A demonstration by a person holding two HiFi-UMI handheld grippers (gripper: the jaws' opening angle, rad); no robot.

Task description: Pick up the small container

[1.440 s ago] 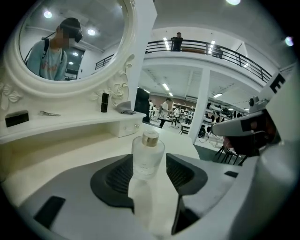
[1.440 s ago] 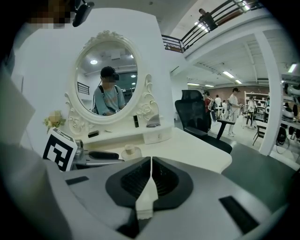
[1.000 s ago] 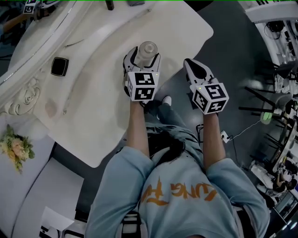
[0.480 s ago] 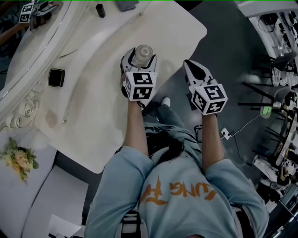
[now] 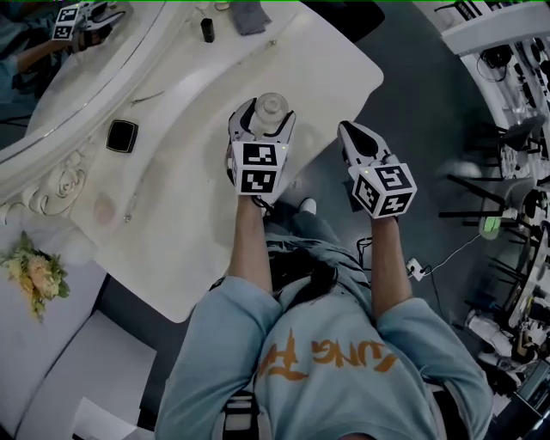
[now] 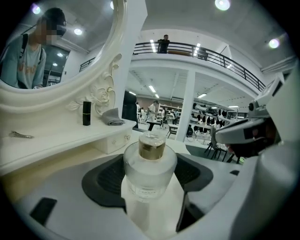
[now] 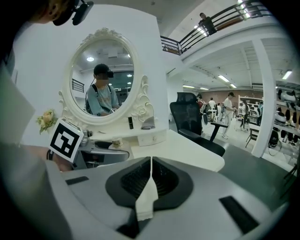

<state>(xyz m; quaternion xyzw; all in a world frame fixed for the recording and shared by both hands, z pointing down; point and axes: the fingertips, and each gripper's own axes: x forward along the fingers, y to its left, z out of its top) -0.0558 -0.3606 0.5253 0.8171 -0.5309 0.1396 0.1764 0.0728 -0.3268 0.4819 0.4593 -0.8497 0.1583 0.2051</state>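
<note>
The small container (image 5: 270,112) is a frosted glass bottle (image 6: 150,168) with a gold collar and a clear cap. My left gripper (image 5: 265,119) is shut on it over the white dressing table (image 5: 198,198), near the table's right edge. In the left gripper view the dark pads (image 6: 105,180) press on both sides of the bottle's body. Whether its base touches the table is hidden. My right gripper (image 5: 359,137) hangs to the right, off the table and above the dark floor. It is shut (image 7: 150,180) with nothing in it.
A black square object (image 5: 122,136) lies on the table's left part. A black tube (image 5: 206,30) and a grey cloth (image 5: 249,15) sit on the raised shelf below the oval mirror (image 7: 104,84). Flowers (image 5: 34,275) stand at the left. A black office chair (image 7: 192,117) stands past the table.
Both grippers stay in nearly the same places, and the left one keeps its hold on the bottle. The head view has shifted a little.
</note>
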